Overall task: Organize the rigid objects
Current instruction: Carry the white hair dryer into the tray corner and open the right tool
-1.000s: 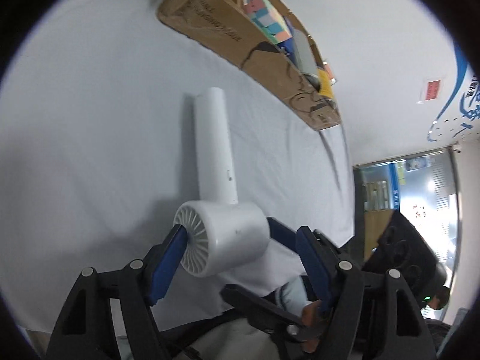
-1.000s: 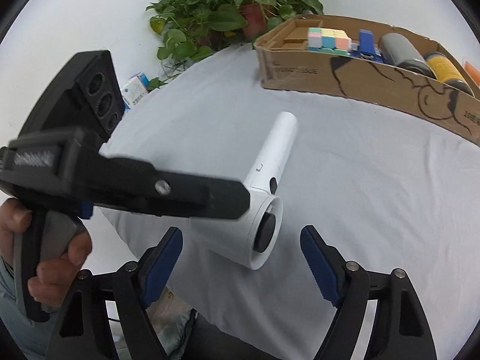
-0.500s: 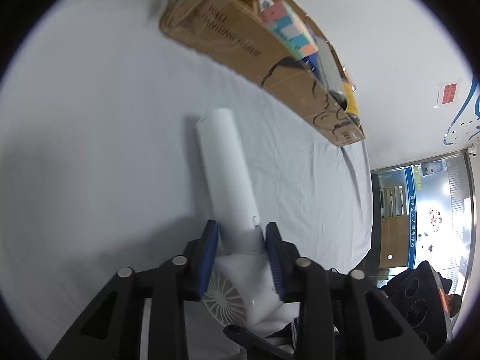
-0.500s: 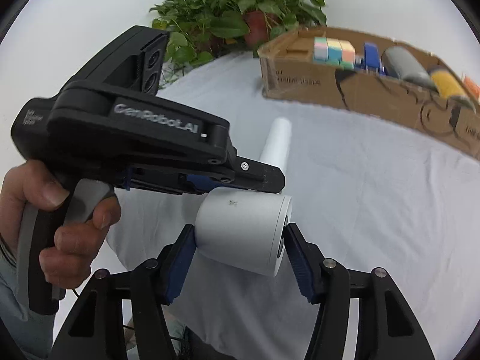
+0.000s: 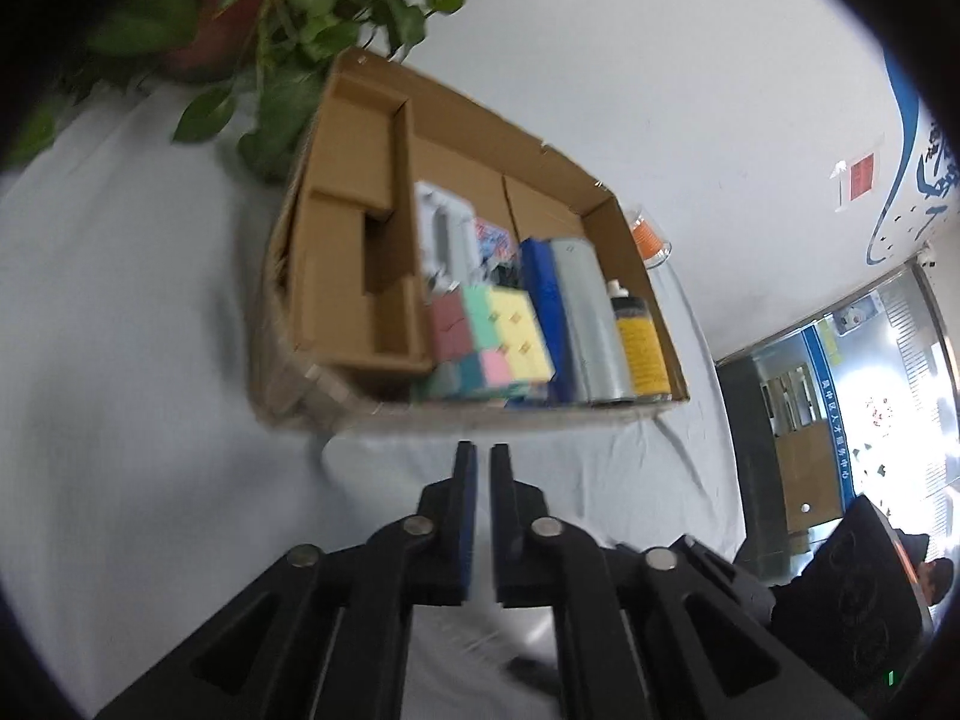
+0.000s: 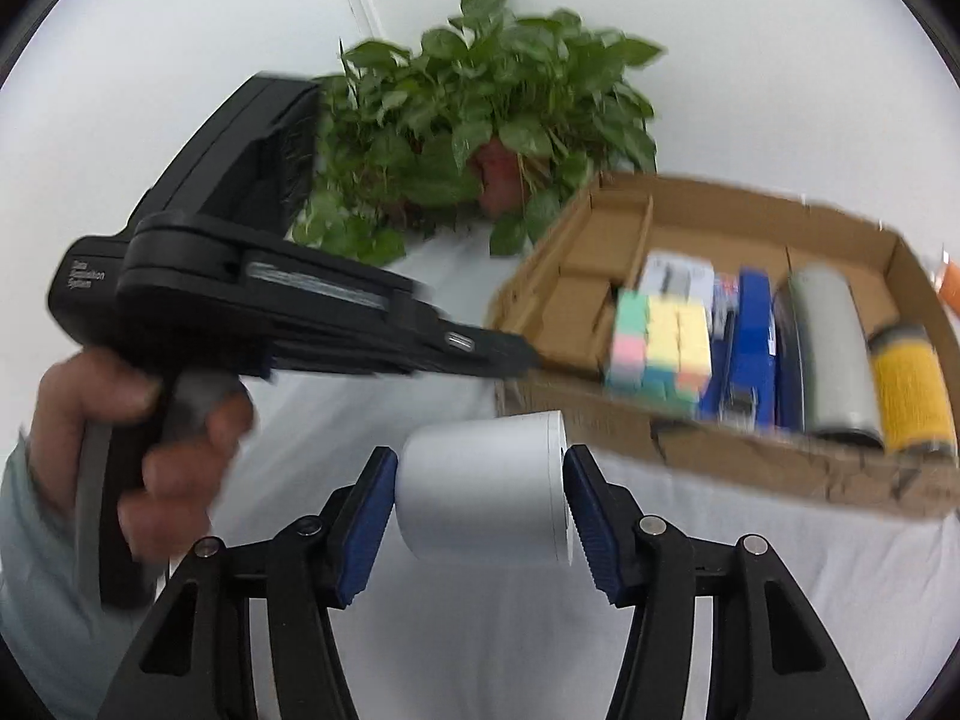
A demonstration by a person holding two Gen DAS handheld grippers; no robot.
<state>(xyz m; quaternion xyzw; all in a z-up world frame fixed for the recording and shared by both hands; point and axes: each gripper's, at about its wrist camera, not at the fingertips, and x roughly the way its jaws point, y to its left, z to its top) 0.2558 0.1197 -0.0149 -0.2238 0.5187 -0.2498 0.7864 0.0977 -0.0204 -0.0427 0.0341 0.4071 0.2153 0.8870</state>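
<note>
My right gripper (image 6: 480, 480) is shut on the round head of a white hair dryer (image 6: 483, 495) and holds it above the white tablecloth, just short of the cardboard box (image 6: 744, 456). Its handle is hidden. My left gripper (image 5: 483, 468) is shut and empty, pointing at the box (image 5: 468, 414); it also shows in the right wrist view (image 6: 516, 357), its tip at the box's left corner. The box holds a pastel cube (image 5: 498, 336), a blue case (image 6: 747, 348), a grey can (image 6: 831, 354) and a yellow can (image 6: 912, 390).
A potted green plant (image 6: 480, 126) stands behind the box's left end. An orange-labelled clear cup (image 5: 647, 235) stands beyond the box's right end. The box's left compartments (image 5: 348, 264) hold only cardboard dividers. White cloth (image 5: 120, 360) covers the table.
The right gripper lifted the hair dryer and carried it toward the box. The left gripper let go of the dryer's handle, shut empty and swung up toward the box.
</note>
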